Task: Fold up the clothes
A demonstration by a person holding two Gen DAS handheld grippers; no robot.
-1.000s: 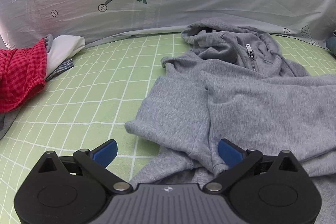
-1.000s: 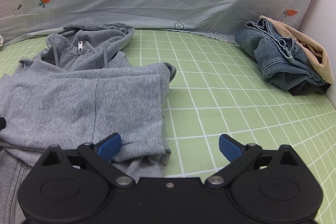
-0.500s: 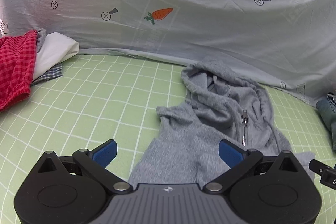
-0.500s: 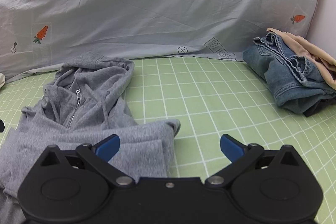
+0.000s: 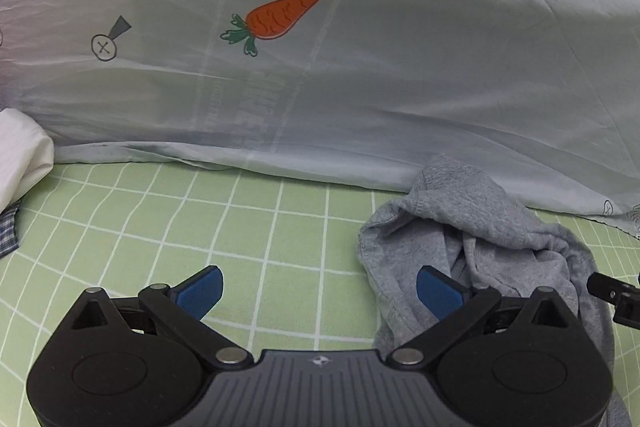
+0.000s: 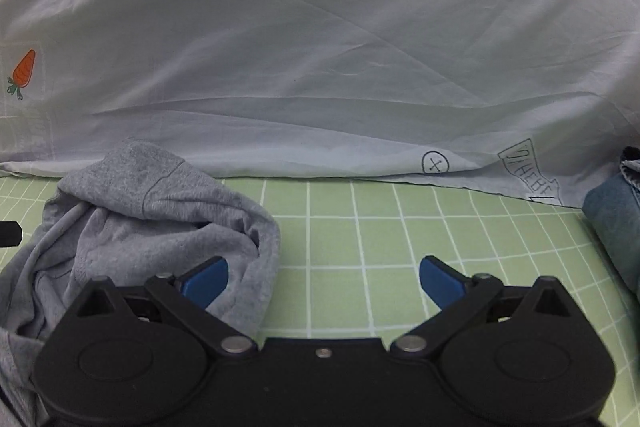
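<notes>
Change: both grippers are now sitting farther forward along the grey hoodie (image 5: 476,227) than a second ago, when its folded sleeves and zipper were filling the views; only its hood is showing now.
Left gripper (image 5: 320,293): blue-padded fingers (image 5: 200,291) are spread wide and gripping nothing; the left one is hovering over bare sheet, the right one is overlapping the hood's left edge, contact unclear.
Right gripper (image 6: 324,279): fingers are spread wide and gripping nothing; the left one is overlapping the hood's right edge, the right one is over bare sheet.
Hoodie: lying crumpled on the green checked sheet (image 5: 260,227), its hood reaching toward the carrot-print cloth (image 5: 360,67) hanging behind.
Left margin: white folded garment (image 5: 20,151) is resting on the sheet, with a checked fabric (image 5: 8,231) under it.
Right margin: folded jeans (image 6: 616,223) are lying well apart from the hoodie.
</notes>
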